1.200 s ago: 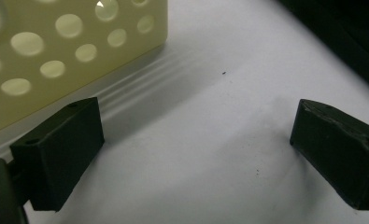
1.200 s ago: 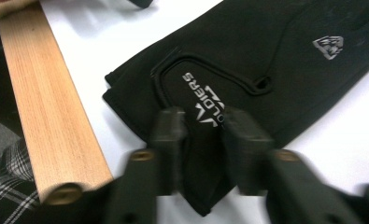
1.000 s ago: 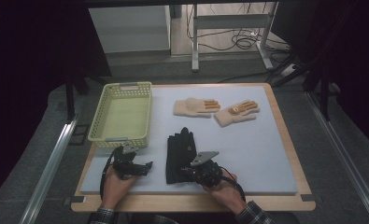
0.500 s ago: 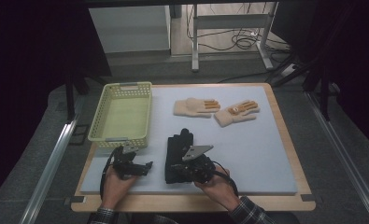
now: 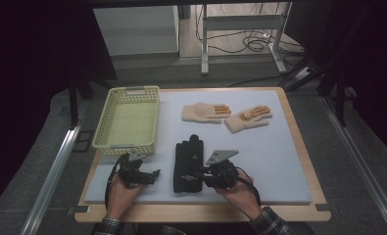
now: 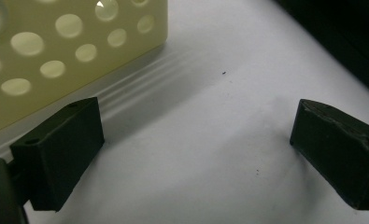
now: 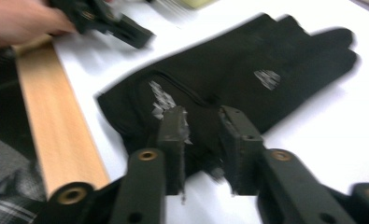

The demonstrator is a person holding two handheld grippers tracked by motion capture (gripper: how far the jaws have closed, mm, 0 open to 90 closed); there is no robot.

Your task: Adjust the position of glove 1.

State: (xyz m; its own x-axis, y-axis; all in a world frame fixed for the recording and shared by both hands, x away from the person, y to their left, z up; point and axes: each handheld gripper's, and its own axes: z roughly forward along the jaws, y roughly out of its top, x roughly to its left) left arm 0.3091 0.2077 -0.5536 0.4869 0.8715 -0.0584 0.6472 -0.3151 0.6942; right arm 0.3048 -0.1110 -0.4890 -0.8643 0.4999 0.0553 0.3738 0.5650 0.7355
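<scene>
The right gripper (image 7: 202,135) pinches the cuff edge of a black glove (image 5: 188,162) on the white mat (image 5: 279,152). The left gripper (image 6: 196,154) rests released, jaws wide apart, beside a yellow basket (image 5: 128,119).

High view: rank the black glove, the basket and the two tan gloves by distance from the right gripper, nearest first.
1. Black glove, right at the right gripper, on its left.
2. Basket, far left.
3. Tan gloves, at the back; too close to rank against the basket.
</scene>
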